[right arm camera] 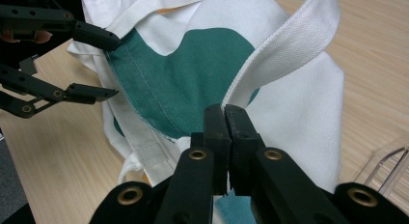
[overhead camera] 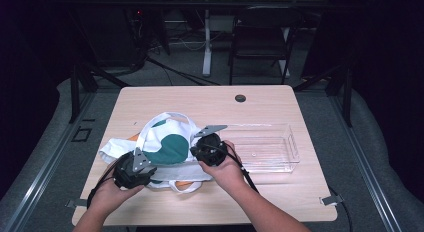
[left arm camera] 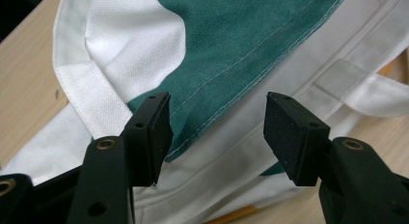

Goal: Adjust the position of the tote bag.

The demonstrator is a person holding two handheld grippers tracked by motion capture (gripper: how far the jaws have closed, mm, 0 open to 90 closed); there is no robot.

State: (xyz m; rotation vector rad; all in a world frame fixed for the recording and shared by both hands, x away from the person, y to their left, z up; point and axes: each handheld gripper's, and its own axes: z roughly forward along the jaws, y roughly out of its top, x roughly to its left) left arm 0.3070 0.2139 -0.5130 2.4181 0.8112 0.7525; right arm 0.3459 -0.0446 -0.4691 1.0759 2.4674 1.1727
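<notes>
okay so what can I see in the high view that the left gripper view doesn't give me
High view alone: the clear plastic tray right of the tote bag, the right gripper in the person's hand, the black chair beyond the table, and the bag's full outline. Left gripper view alone: the left gripper with its jaws apart and pads off the cloth, plus the stitched edge of the green patch. Both share the white and green bag and the wooden tabletop.
</notes>
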